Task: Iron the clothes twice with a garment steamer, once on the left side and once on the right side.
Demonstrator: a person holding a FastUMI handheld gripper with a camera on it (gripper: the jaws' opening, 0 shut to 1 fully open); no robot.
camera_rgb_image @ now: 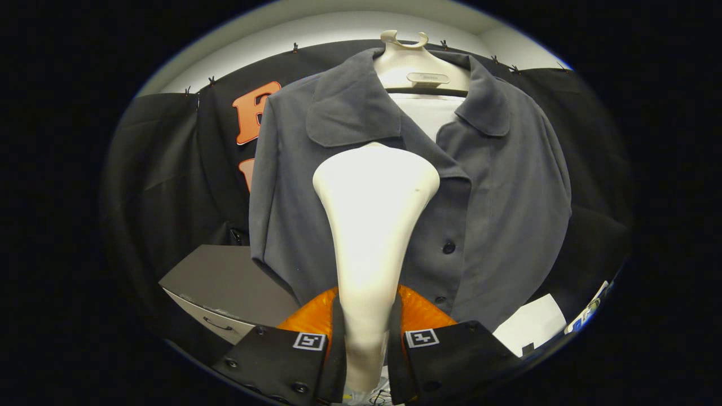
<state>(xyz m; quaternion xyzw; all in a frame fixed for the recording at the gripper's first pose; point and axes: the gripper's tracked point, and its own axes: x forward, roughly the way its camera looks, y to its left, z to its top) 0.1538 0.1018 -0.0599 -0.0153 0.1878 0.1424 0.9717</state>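
Fingers clamp steamer before shirt; hanger label unreadable.

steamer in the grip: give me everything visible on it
The garment steamer is a smooth, matte off-white piece, plastic by the look. Its narrow handle runs up from between the jaws of the gripper, which press it on both sides, and flares into a broad rounded head. It stands upright, head just ahead of the grey shirt on the hanger, over the chest below the collar. Contact with the cloth cannot be told. A tiny dark speck marks the head.
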